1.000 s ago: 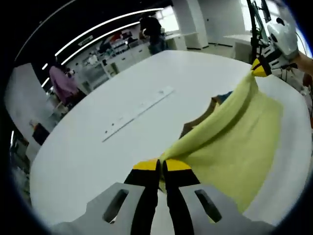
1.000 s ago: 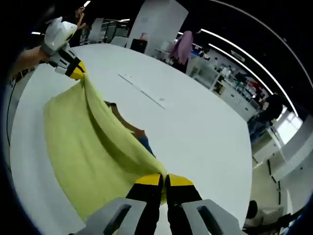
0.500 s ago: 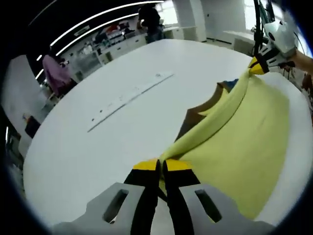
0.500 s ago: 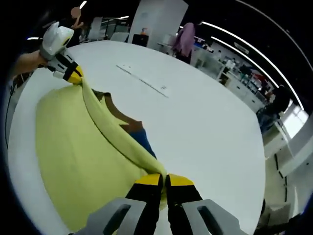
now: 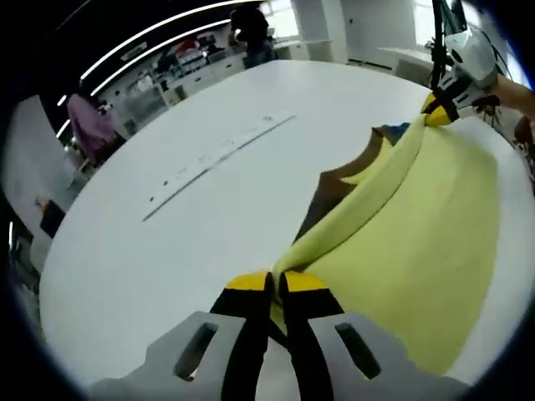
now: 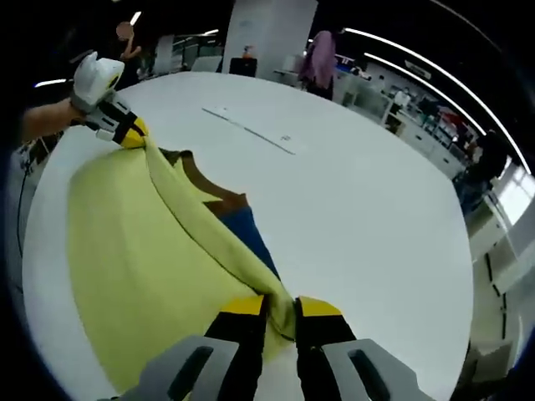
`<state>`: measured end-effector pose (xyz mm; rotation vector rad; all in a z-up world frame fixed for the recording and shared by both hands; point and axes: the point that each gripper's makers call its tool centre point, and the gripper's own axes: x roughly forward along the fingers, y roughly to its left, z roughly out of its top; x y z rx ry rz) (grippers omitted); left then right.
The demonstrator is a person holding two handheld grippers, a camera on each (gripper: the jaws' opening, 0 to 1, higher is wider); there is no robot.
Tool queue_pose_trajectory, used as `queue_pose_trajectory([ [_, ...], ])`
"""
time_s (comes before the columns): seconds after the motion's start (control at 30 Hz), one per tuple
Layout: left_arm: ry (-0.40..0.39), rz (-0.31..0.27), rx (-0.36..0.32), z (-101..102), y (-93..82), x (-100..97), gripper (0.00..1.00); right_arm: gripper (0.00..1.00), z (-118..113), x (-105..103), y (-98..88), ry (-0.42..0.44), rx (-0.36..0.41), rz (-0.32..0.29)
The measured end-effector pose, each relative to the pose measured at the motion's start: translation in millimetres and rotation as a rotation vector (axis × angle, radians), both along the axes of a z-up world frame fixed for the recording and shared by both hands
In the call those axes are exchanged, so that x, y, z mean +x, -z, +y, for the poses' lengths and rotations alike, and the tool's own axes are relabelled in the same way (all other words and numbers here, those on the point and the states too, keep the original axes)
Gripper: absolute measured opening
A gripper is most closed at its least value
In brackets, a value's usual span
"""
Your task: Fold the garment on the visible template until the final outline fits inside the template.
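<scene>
Yellow garment (image 5: 418, 225) edge is pinched by your left gripper (image 5: 276, 284) and right gripper (image 6: 272, 307); bare table (image 5: 167, 242) fills the upper left.

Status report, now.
Left claw and right claw both shut on yellow garment, edge lifted. Brown template partly covered. White strip lies clear.

One garment (image 5: 418, 225), two grippers (image 5: 276, 288)

Grey tongs (image 5: 277, 288), black jaws with yellow tips, slotted grey housings.
</scene>
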<state>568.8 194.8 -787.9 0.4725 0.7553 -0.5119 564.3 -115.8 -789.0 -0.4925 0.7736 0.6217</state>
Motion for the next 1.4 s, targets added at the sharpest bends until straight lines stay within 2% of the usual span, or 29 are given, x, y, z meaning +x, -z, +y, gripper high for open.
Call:
queue_pose_trajectory([
  [0.17, 0.054, -0.002, 0.0, 7.0, -3.2, -7.7, 0.17, 0.23, -1.9, -5.5, -3.5, -0.063, -0.05, -0.015],
  [0.37, 0.09, -0.022, 0.02, 14.9, -1.3, -7.3, 0.19, 0.21, -6.4, -1.2, -3.3, -0.107, -0.11, -0.052],
  [0.47, 0.117, -0.047, 0.04, 13.8, -2.3, -4.2, 0.16, 0.16, -11.8, 3.2, -0.9, -0.11, -0.161, -0.071],
  [0.57, 0.144, -0.066, 0.048, 10.6, -2.3, -0.6, 0.13, 0.1, -13.7, 5.1, 1.4, -0.113, -0.171, -0.076],
  [0.63, 0.138, -0.072, 0.046, 10.3, -3.0, 2.0, 0.05, 0.0, -14.9, 5.8, 1.2, -0.108, -0.167, -0.078],
  [0.67, 0.126, -0.078, 0.036, 10.1, -4.5, 3.5, 0.02, 0.0, -15.3, 5.6, 0.8, -0.104, -0.157, -0.075],
  [0.73, 0.07, -0.081, 0.002, 11.1, -7.6, 5.9, 0.02, 0.0, -16.3, 7.4, -3.4, -0.049, -0.111, -0.069],
  [0.77, 0.056, -0.084, 0.004, 13.2, -9.3, 7.0, 0.02, 0.0, -16.6, 7.4, -4.3, -0.036, -0.102, -0.066],
  [0.87, 0.007, -0.097, -0.055, 12.0, -17.1, 10.8, 0.02, 0.0, -13.8, 11.5, -13.6, 0.01, -0.035, -0.075],
  [0.93, -0.061, -0.057, -0.112, 12.4, -16.8, 10.3, 0.02, 0.0, -14.7, 14.2, -14.2, 0.06, 0.006, -0.064],
  [1.0, -0.152, -0.033, -0.187, 14.1, -17.3, 13.7, 0.02, 0.0, -15.8, 19.7, -15.6, 0.15, 0.093, -0.048],
  [1.03, -0.173, -0.037, -0.22, 13.7, -17.4, 17.5, 0.02, 0.0, -16.3, 22.7, -15.8, 0.219, 0.157, -0.028],
  [1.1, -0.21, -0.013, -0.271, 12.7, -13.0, 18.8, 0.02, 0.0, -16.8, 28.4, -14.8, 0.272, 0.216, -0.016],
  [1.17, -0.247, 0.019, -0.27, 16.8, -6.0, 17.2, 0.02, 0.0, -19.4, 29.5, -7.2, 0.277, 0.199, 0.002],
  [1.23, -0.301, 0.032, -0.319, 17.3, -2.8, 18.0, 0.02, 0.0, -19.1, 30.5, -4.4, 0.317, 0.227, 0.015],
  [1.27, -0.309, 0.027, -0.326, 18.4, -2.4, 18.9, 0.02, 0.0, -20.1, 30.9, -1.5, 0.352, 0.235, 0.03],
  [1.33, -0.334, 0.036, -0.333, 20.0, -0.3, 19.1, 0.03, 0.01, -20.5, 32.0, 1.6, 0.356, 0.222, 0.032],
  [1.4, -0.326, 0.032, -0.326, 18.8, -0.2, 19.9, 0.03, 0.02, -20.3, 33.0, 4.5, 0.367, 0.212, 0.032],
])
